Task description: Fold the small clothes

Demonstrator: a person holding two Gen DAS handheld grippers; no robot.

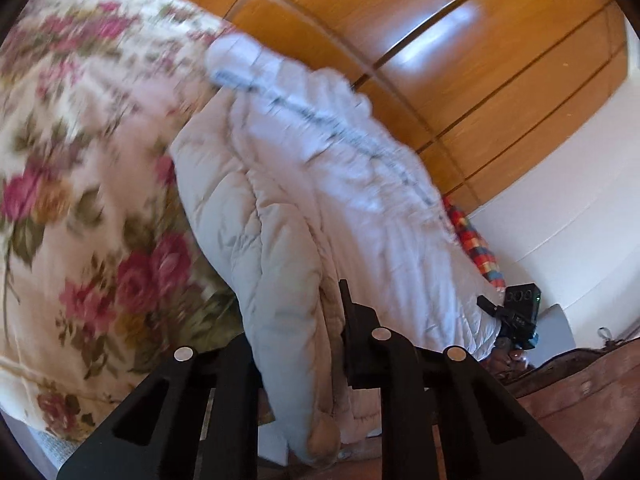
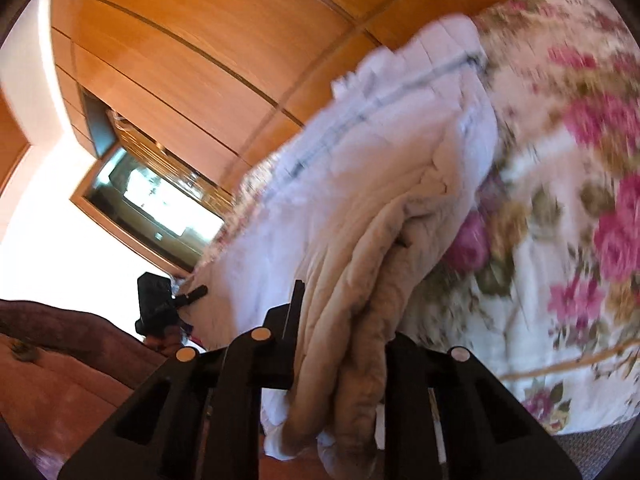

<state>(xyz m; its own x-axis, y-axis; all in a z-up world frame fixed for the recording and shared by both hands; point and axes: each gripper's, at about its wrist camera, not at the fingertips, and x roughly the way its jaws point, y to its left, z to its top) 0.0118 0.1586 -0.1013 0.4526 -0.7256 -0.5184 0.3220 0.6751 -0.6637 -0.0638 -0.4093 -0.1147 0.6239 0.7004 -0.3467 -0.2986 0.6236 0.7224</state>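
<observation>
Jaws clamped on bunched white garment (image 1: 304, 208)

one quilted white garment (image 1: 304, 184), one floral bedspread (image 1: 80, 160), two black grippers, one wooden wardrobe (image 1: 440, 40).

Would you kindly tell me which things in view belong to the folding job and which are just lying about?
In the job:
- white quilted garment, gripped by both claws
- left claw, shut on it
- right claw, shut on it
- floral bedspread beneath

Lying about:
- multicoloured cloth
- wooden wardrobe
- mirror
</observation>
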